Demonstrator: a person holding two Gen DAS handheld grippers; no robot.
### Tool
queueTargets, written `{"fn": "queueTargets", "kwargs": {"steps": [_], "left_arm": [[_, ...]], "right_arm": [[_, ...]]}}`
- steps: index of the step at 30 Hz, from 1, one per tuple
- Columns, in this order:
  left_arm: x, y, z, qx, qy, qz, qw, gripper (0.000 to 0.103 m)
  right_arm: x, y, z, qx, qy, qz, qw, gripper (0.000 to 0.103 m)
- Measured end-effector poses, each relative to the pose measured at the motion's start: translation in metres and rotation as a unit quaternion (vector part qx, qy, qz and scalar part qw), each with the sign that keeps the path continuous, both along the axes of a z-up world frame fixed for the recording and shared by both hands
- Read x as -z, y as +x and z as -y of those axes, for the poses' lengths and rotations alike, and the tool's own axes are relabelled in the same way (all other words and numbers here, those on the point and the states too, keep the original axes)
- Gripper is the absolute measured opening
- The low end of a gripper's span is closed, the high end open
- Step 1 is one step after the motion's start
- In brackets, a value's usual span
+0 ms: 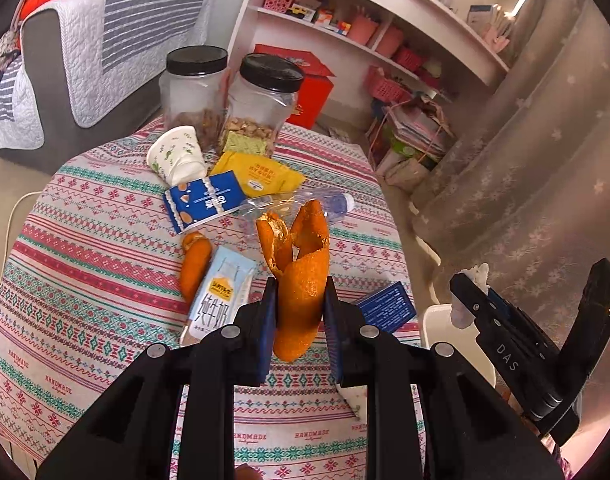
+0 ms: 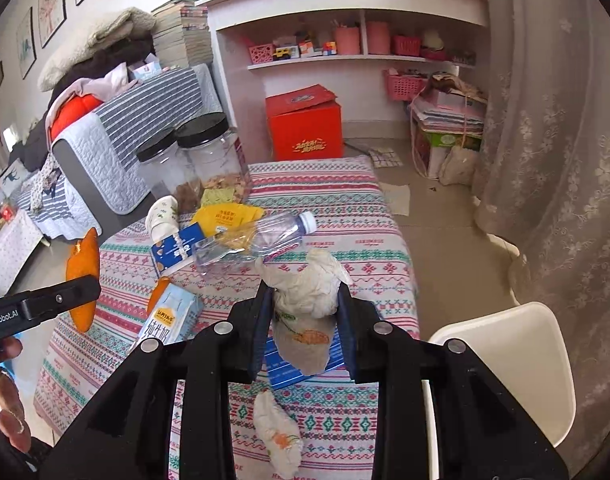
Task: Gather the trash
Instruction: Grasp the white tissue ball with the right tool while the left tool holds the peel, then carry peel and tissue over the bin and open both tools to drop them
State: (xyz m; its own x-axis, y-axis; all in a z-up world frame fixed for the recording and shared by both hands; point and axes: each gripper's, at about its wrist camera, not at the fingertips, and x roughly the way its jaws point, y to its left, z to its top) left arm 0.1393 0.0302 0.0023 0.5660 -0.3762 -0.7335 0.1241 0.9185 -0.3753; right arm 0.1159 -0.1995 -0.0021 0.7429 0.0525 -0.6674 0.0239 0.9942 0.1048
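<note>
My left gripper [image 1: 299, 286] is shut on a large orange peel [image 1: 301, 280] and holds it above the patterned table [image 1: 85, 240]. My right gripper [image 2: 307, 290] is shut on a crumpled tissue [image 2: 309, 284], held above the table near its right edge. On the table lie a second orange peel [image 1: 193, 262], a milk carton [image 1: 221, 298], a blue wrapper [image 1: 205, 202], a yellow packet [image 1: 261, 174], a tipped paper cup [image 1: 177, 154], a crushed plastic bottle [image 2: 257, 240], a blue box [image 2: 289, 364] and another tissue [image 2: 279, 434]. The left gripper with its peel shows at the left in the right wrist view [image 2: 81, 280].
Two black-lidded jars [image 1: 225, 100] stand at the table's far edge. A white bin [image 2: 517, 360] stands by the table's right side. A red box [image 2: 305, 124], shelves [image 2: 345, 40] and a curtain [image 2: 553, 140] are beyond. A sofa [image 1: 85, 60] is at the left.
</note>
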Motion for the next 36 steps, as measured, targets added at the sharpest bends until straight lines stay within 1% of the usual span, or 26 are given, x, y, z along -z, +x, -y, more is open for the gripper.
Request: {"fn": "queueTargets", "kwargs": {"steps": [7, 11, 19, 25, 26, 28, 30, 32, 33, 34, 35, 36], "left_arm": [[-0.002, 0.002, 0.045, 0.037, -0.007, 0.004, 0.9993, 0.022], [0.001, 0.002, 0.069, 0.058, -0.01, 0.006, 0.9982, 0.022], [0.004, 0.0, 0.127, 0.11, -0.023, 0.006, 0.9937, 0.022], [0.004, -0.004, 0.177, 0.157, -0.034, 0.007, 0.987, 0.022], [0.004, -0.005, 0.185, 0.166, -0.037, 0.007, 0.9853, 0.022], [0.004, -0.008, 0.203, 0.187, -0.044, 0.009, 0.9813, 0.022], [0.004, -0.011, 0.22, 0.208, -0.046, 0.011, 0.9771, 0.023], [0.006, -0.015, 0.235, 0.224, -0.045, 0.01, 0.9735, 0.024], [0.008, -0.017, 0.241, 0.231, -0.045, 0.009, 0.9719, 0.026], [0.009, -0.018, 0.247, 0.238, -0.046, 0.007, 0.9701, 0.031], [0.011, -0.018, 0.252, 0.244, -0.046, 0.007, 0.9687, 0.04], [0.012, -0.02, 0.256, 0.249, -0.045, 0.008, 0.9675, 0.044]], "right_arm": [[-0.005, -0.025, 0.046, 0.072, -0.017, 0.022, 0.997, 0.029], [-0.002, -0.04, 0.073, 0.115, -0.016, 0.024, 0.993, 0.029], [0.021, -0.077, 0.114, 0.201, -0.024, 0.007, 0.979, 0.029], [0.035, -0.101, 0.135, 0.248, -0.025, -0.003, 0.968, 0.03], [0.036, -0.106, 0.138, 0.257, -0.025, -0.002, 0.966, 0.031], [0.038, -0.117, 0.144, 0.278, -0.028, 0.003, 0.96, 0.046], [0.039, -0.126, 0.149, 0.306, -0.034, 0.01, 0.951, 0.076], [0.04, -0.136, 0.152, 0.329, -0.04, 0.019, 0.943, 0.087], [0.04, -0.139, 0.154, 0.334, -0.04, 0.023, 0.941, 0.089], [0.04, -0.142, 0.155, 0.34, -0.042, 0.024, 0.939, 0.092], [0.04, -0.146, 0.156, 0.349, -0.045, 0.027, 0.936, 0.097], [0.04, -0.147, 0.157, 0.356, -0.046, 0.031, 0.933, 0.096]]}}
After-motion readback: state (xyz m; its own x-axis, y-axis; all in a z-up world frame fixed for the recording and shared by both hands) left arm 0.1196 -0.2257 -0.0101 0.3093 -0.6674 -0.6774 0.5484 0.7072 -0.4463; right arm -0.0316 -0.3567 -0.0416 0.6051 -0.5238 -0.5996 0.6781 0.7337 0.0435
